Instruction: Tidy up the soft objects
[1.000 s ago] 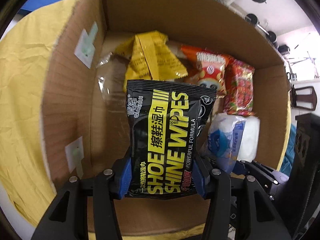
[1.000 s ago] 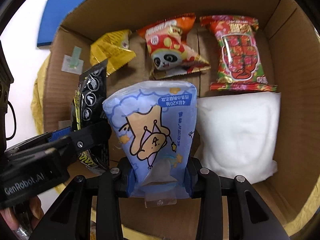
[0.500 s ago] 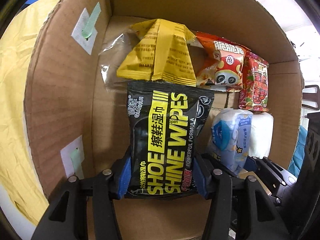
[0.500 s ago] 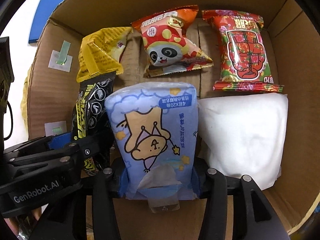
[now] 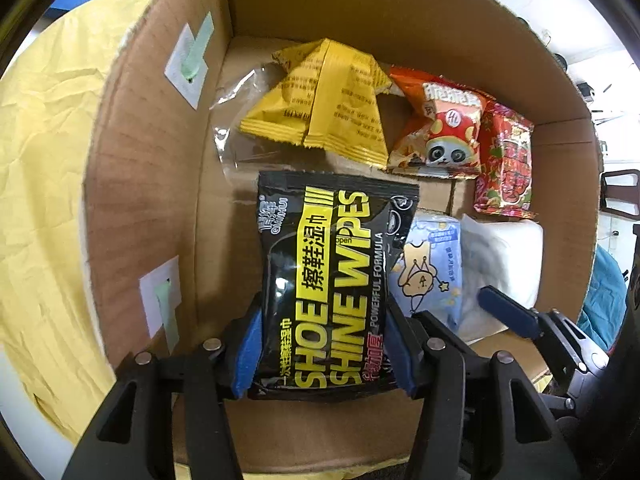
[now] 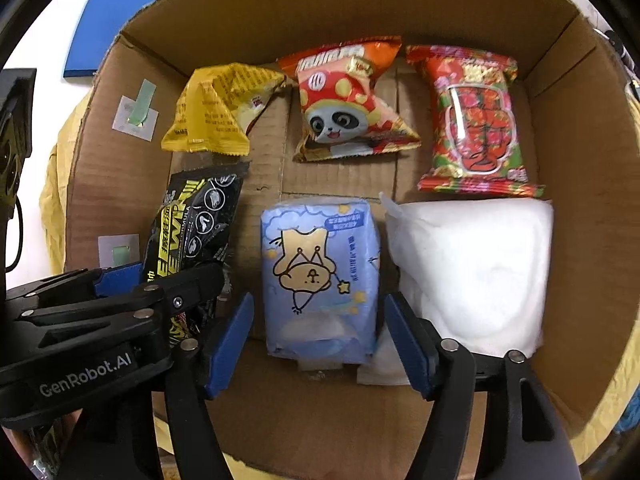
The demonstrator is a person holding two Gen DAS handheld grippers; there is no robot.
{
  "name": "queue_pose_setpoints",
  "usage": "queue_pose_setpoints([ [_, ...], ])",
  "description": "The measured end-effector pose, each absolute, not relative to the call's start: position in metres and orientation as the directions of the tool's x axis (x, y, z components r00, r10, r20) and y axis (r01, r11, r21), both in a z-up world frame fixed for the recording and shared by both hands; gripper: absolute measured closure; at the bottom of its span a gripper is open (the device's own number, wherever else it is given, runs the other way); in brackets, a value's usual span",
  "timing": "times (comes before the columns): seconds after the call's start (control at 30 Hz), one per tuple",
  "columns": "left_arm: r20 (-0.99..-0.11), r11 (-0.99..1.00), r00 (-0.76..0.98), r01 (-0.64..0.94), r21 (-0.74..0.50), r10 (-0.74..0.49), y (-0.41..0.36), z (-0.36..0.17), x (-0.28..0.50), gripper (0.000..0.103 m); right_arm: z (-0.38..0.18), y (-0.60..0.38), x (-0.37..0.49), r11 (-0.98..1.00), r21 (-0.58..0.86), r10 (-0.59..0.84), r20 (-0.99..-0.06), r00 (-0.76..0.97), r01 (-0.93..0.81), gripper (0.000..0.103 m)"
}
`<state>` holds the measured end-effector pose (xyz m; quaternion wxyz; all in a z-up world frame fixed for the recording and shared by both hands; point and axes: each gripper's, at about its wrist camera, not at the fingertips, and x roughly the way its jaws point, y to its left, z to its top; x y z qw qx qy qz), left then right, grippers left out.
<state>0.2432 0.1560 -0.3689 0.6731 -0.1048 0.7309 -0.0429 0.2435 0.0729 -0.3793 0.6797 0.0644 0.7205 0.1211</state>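
My left gripper (image 5: 322, 354) is shut on a black and yellow shoe-wipes pack (image 5: 332, 280), held low in the front left of a cardboard box (image 5: 152, 168). The pack also shows in the right wrist view (image 6: 192, 224). My right gripper (image 6: 320, 344) is open, its blue pads standing either side of a light blue tissue pack (image 6: 320, 276) that lies on the box floor. The tissue pack also shows in the left wrist view (image 5: 430, 264).
In the box (image 6: 580, 128) lie a yellow snack bag (image 6: 216, 112), a panda snack bag (image 6: 344, 100), a red snack bag (image 6: 476, 120) and a white soft pack (image 6: 472, 272). A yellow cloth (image 5: 44, 184) lies under the box. A blue pad (image 6: 108, 24) lies beyond.
My right gripper has opened and let go of the tissue pack, which now rests on the box floor. My left gripper has lowered the shoe-wipes pack further into the box.
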Motion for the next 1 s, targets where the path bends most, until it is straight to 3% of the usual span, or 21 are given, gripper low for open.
queue_pose_setpoints([
  [0.2, -0.985, 0.983, -0.026, -0.074, -0.169, -0.171, 0.148, -0.349, 0.246, 0.045, -0.366, 0.066, 0.242, 0.967, 0.236, 0.234, -0.972, -0.04, -0.09, 0.023],
  [0.27, -0.987, 0.985, -0.009, -0.065, -0.158, -0.159, 0.146, -0.343, 0.247, 0.039, -0.36, 0.062, 0.242, 0.969, 0.231, 0.229, -0.973, -0.036, -0.088, 0.022],
  [0.37, -0.989, 0.988, 0.023, -0.054, -0.144, -0.143, 0.142, -0.333, 0.247, 0.031, -0.354, 0.056, 0.241, 0.969, 0.235, 0.232, -0.972, -0.036, -0.076, 0.008],
  [0.53, -0.987, 0.987, 0.067, -0.065, -0.149, -0.144, 0.142, -0.323, 0.243, 0.015, -0.341, 0.033, 0.238, 0.968, 0.241, 0.24, -0.971, -0.023, -0.064, 0.007],
  [0.6, -0.987, 0.988, 0.078, -0.065, -0.143, -0.137, 0.147, -0.321, 0.239, 0.008, -0.336, 0.023, 0.238, 0.976, 0.209, 0.209, -0.978, 0.001, -0.062, 0.0],
  [0.77, -0.988, 0.99, 0.099, -0.067, -0.125, -0.118, 0.15, -0.313, 0.228, 0.005, -0.326, 0.008, 0.233, 0.986, 0.165, 0.166, -0.986, 0.029, -0.033, 0.0],
  [1.0, -0.975, 0.994, 0.202, -0.029, -0.104, -0.096, 0.14, -0.262, 0.208, 0.004, -0.293, -0.01, 0.224, 0.99, 0.14, 0.141, -0.986, 0.093, -0.021, 0.0],
])
